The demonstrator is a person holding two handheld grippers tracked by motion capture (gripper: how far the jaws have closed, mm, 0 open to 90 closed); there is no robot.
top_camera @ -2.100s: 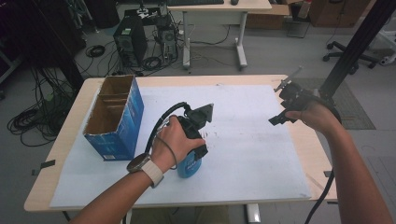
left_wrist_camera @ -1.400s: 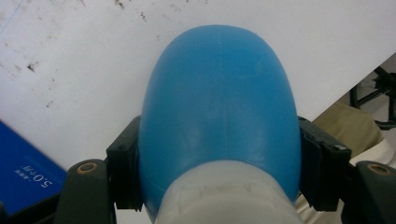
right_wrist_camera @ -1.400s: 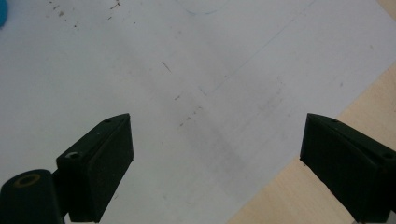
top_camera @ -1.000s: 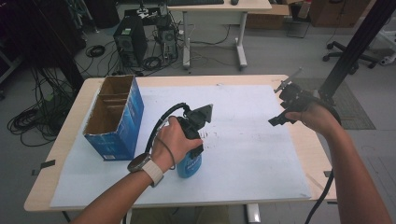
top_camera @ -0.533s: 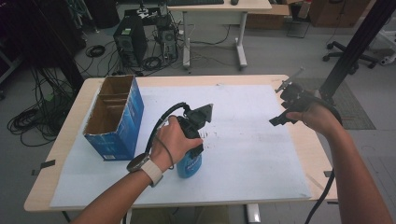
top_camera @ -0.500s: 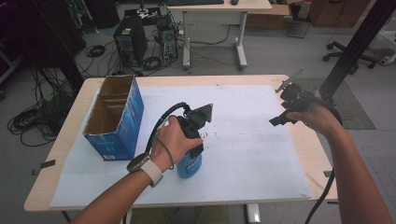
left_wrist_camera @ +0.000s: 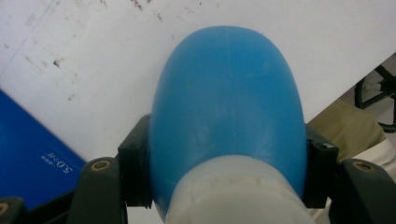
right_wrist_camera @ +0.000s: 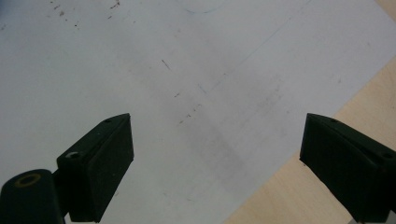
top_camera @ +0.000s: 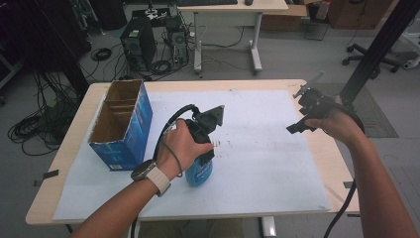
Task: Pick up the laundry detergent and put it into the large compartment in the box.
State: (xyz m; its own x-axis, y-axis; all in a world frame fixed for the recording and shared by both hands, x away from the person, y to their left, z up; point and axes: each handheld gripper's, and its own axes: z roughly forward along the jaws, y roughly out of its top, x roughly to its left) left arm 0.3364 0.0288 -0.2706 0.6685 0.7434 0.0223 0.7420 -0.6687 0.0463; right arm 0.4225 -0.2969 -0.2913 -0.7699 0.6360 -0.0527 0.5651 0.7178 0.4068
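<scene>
Tongs in your left hand (top_camera: 202, 148) pinch one blue bottle (left_wrist_camera: 229, 107), pads pressed on both its sides, and it stands on the white sheet (top_camera: 257, 148) near the middle front of the surface (top_camera: 322, 153). Your right tongs (right_wrist_camera: 217, 163) hang spread wide with nothing between them, over the sheet's right edge. One blue box (top_camera: 121, 126), open on top, stands at the left. One wooden surface bears everything. Behind it you have a second desk (top_camera: 233, 7), one computer tower (top_camera: 136, 42), floor cables (top_camera: 29, 129) and one office chair (top_camera: 369, 52).

Grey floor (top_camera: 297, 54), second desk (top_camera: 233, 7) beyond — computer tower (top_camera: 136, 44), tangled cables (top_camera: 34, 129), office chair (top_camera: 376, 54)
</scene>
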